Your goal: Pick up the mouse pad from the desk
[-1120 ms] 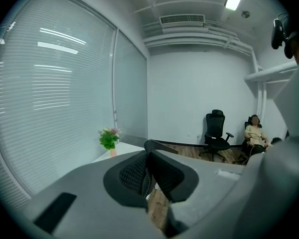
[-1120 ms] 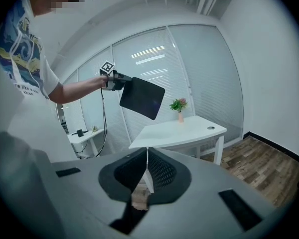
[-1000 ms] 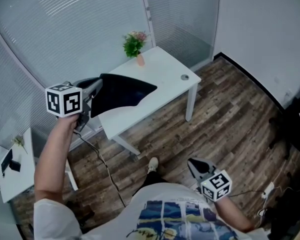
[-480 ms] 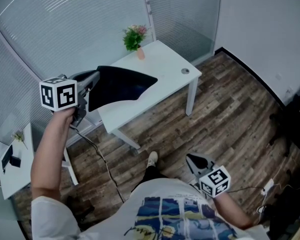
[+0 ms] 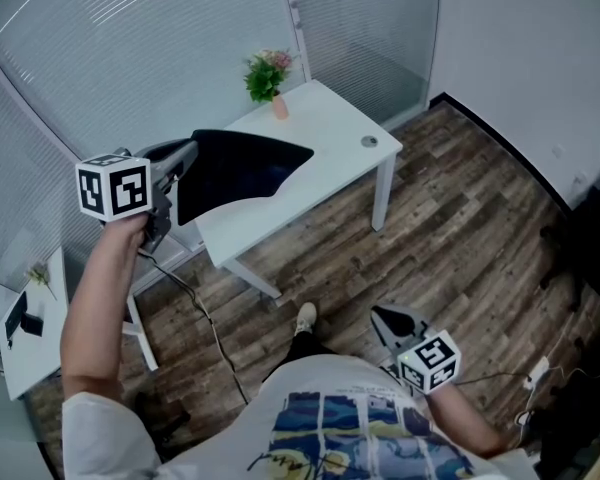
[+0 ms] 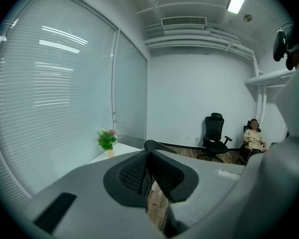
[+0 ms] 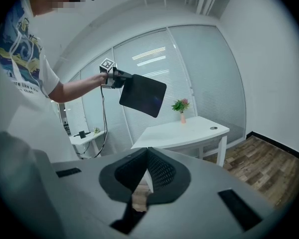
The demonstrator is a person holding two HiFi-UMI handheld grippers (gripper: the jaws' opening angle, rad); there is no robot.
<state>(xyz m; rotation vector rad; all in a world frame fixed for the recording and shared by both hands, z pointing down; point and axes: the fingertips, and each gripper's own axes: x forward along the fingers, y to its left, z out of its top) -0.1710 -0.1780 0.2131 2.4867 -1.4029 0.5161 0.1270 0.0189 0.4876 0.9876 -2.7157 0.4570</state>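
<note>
My left gripper (image 5: 188,156) is clamping the mouse pad (image 5: 238,173) by one edge. The pad is thin, black and round-cornered, sticking out ahead, clear above the white surface (image 5: 325,153). My right gripper (image 5: 385,320) is hanging low, jaws together.

In the head view the mouse pad (image 5: 238,173) is covering the upper-left end of the bench (image 5: 320,163), and its near edge is disappearing between the fingers of the left gripper (image 5: 190,154). A small round thing (image 5: 369,141) on the bench is staying too small to tell. The side table (image 5: 30,353) is running off the left edge, its dark items (image 5: 20,320) unreadable. A dark shape (image 5: 592,248) is being cut by the right edge.
</note>
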